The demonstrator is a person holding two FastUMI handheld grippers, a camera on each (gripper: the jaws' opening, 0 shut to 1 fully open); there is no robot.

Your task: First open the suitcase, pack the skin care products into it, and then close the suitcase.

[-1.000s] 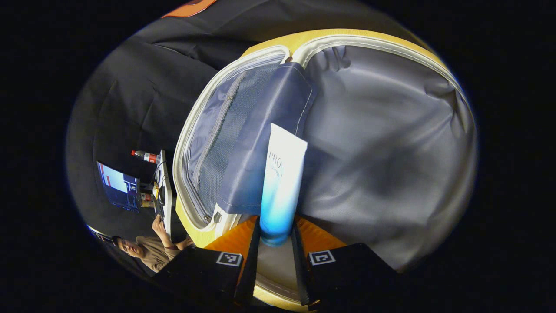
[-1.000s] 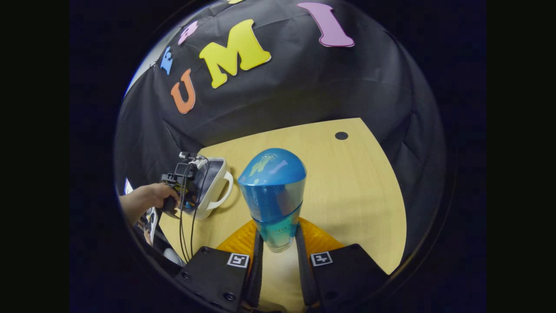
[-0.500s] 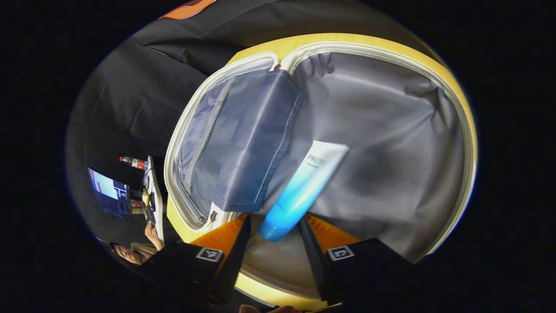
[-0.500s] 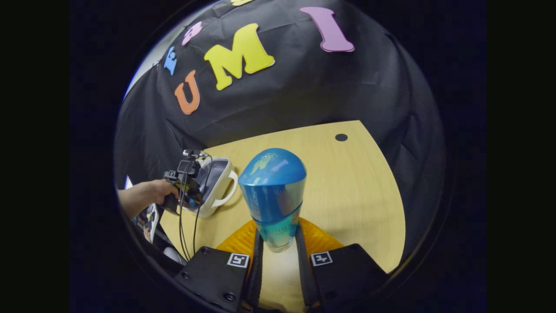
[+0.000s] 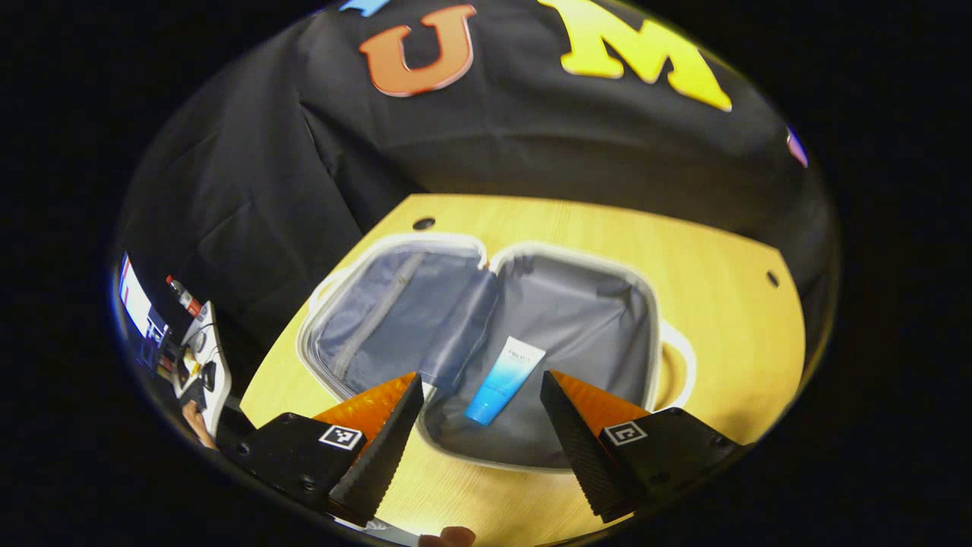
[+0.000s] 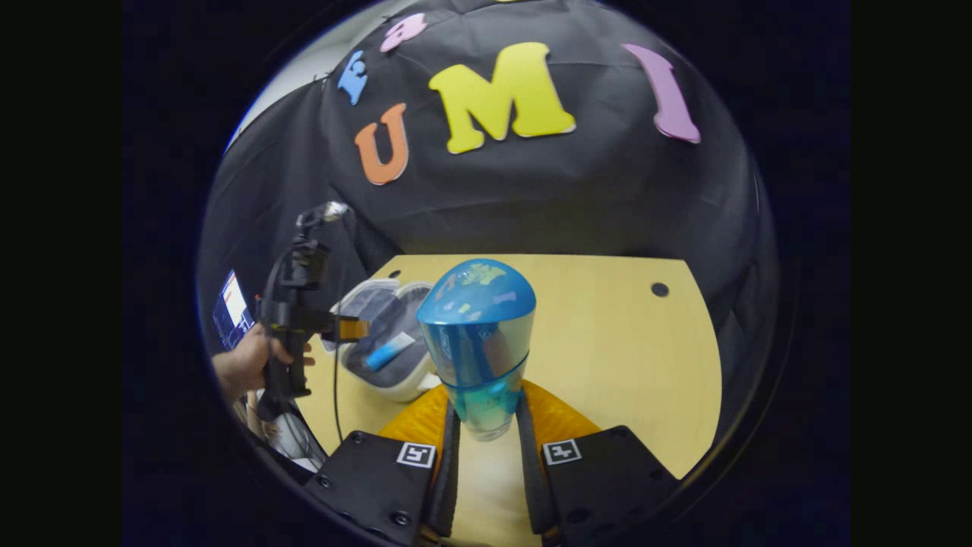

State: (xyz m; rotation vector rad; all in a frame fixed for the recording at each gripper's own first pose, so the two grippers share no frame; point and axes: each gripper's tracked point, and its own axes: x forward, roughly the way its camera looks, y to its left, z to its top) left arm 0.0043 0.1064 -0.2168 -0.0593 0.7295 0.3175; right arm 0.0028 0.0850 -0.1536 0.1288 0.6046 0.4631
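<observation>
While left gripper (image 5: 480, 399) hangs spread, right gripper (image 6: 486, 425) pinches bottle (image 6: 478, 342) low; probably smooth, slippery, top-heavy.

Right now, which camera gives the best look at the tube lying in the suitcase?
The left gripper view: the tube lies in full sight on the lining of the open suitcase, between the spread tongs. In the right gripper view the tube is small, far off, beside the bottle.
</observation>
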